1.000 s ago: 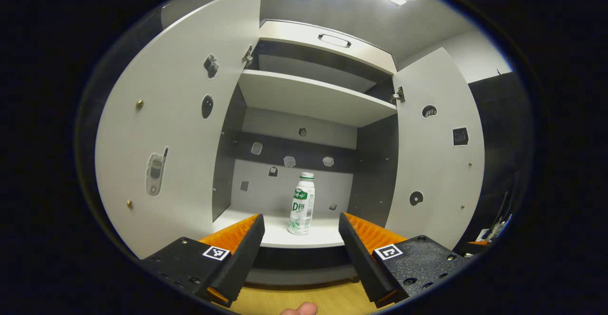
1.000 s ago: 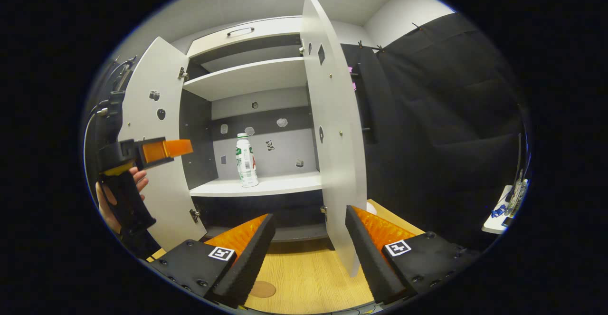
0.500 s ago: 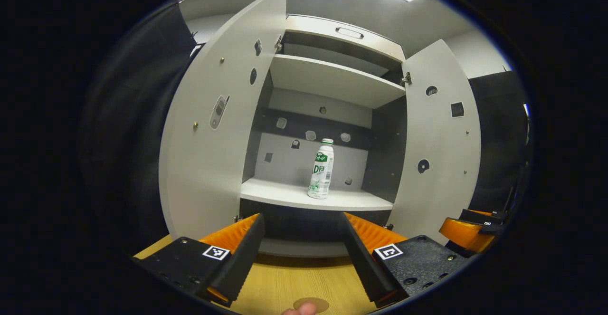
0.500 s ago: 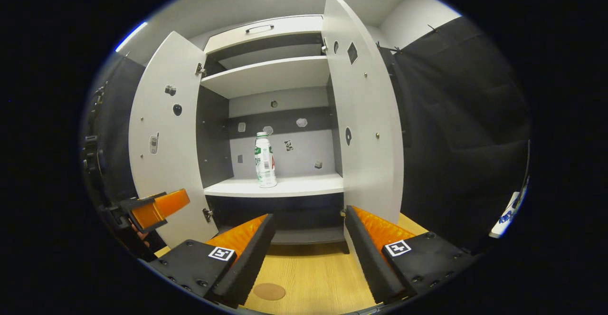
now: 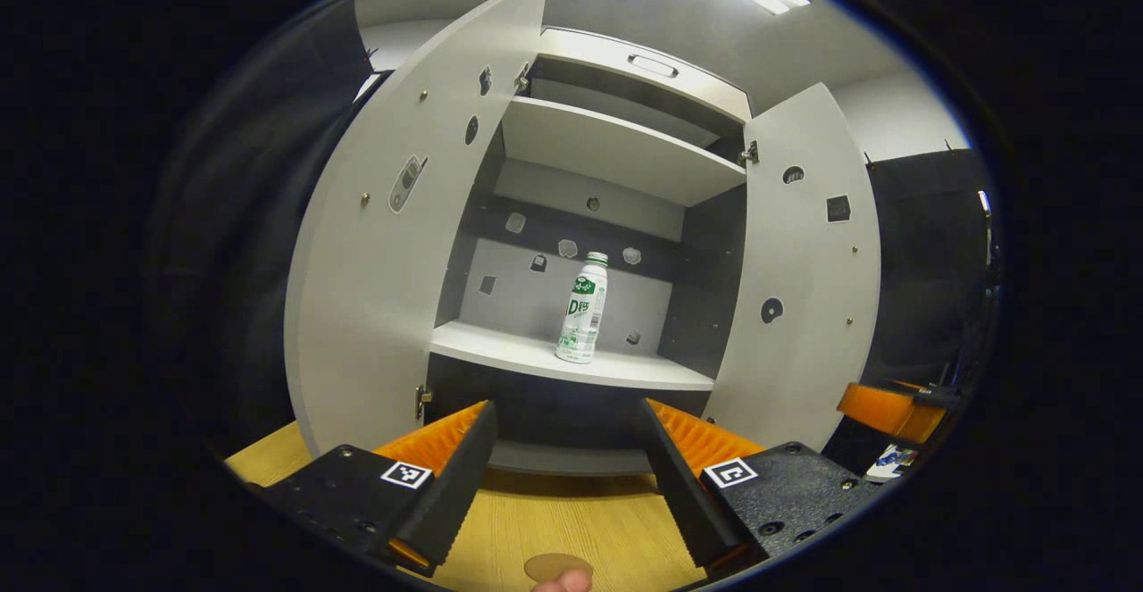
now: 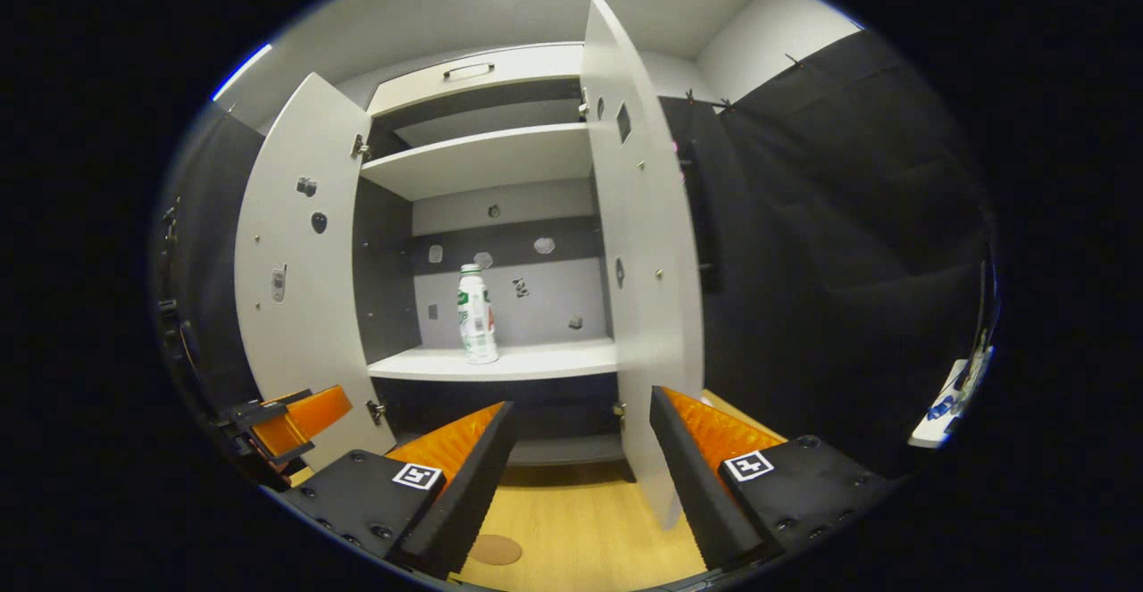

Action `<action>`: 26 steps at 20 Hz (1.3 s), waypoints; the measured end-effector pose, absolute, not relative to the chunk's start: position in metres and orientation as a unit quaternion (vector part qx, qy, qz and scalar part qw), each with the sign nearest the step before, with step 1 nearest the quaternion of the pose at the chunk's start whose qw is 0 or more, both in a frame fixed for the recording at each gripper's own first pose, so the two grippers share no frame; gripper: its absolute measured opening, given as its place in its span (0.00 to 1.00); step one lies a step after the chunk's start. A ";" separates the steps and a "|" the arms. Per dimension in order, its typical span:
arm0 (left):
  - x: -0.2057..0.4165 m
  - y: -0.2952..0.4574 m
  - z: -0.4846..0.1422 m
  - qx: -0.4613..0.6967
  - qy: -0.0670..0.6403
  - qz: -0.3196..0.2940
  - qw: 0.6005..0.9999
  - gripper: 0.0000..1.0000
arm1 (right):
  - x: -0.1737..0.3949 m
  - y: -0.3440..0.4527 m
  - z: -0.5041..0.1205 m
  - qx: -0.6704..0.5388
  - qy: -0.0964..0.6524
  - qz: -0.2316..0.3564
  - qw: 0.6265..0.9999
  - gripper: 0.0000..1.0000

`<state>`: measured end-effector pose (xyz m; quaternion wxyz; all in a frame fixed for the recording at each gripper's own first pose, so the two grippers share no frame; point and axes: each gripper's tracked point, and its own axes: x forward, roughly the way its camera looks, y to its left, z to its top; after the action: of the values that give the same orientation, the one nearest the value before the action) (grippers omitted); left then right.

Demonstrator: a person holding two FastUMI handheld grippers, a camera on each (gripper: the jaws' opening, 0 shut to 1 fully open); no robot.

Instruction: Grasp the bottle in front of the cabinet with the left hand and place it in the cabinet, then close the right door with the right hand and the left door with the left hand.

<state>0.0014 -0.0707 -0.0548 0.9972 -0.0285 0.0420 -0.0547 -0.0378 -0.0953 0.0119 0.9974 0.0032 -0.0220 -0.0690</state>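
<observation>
A white bottle point(image 5: 582, 321) with a green label stands upright on the cabinet's lower shelf point(image 5: 571, 365); it is also in the right gripper view as the bottle point(image 6: 476, 314). Both doors stand open: left door point(image 5: 393, 235), right door point(image 5: 804, 279). My left gripper point(image 5: 564, 476) is open and empty, held back from the cabinet over the wooden floor. My right gripper point(image 6: 580, 471) is open and empty too, with the right door's point(image 6: 645, 297) lower edge just beyond its fingers. The left gripper point(image 6: 290, 413) shows at the far left of the right gripper view.
An upper shelf point(image 5: 616, 150) and a closed drawer front with a handle point(image 5: 652, 65) sit above. Black cloth point(image 6: 830, 244) hangs to the right of the cabinet. A round brown mark point(image 6: 494, 549) lies on the wooden floor point(image 6: 580, 529).
The left gripper has drawn back from the shelf, leaving the bottle standing there, and dropped lower. The right gripper has shifted so the right door's edge lies ahead of its fingers.
</observation>
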 end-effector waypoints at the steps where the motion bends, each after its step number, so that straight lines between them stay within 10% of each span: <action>1: 0.001 -0.071 -0.058 -0.029 0.046 -0.056 0.997 0.96 | -0.044 -0.111 0.029 -0.007 -0.043 -0.088 0.995 0.98; 8: -0.002 -0.066 -0.060 -0.025 0.054 -0.057 0.997 0.96 | -0.050 -0.220 0.119 -0.027 -0.103 -0.220 0.970 0.98; 26: -0.005 -0.025 -0.044 -0.007 0.038 -0.012 0.999 0.96 | 0.033 -0.256 0.150 -0.038 -0.085 -0.190 0.977 0.98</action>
<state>-0.0049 -0.0253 -0.0438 0.9992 -0.0069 0.0383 -0.0123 0.0330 -0.2558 0.1501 0.9774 -0.0379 -0.0848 -0.1897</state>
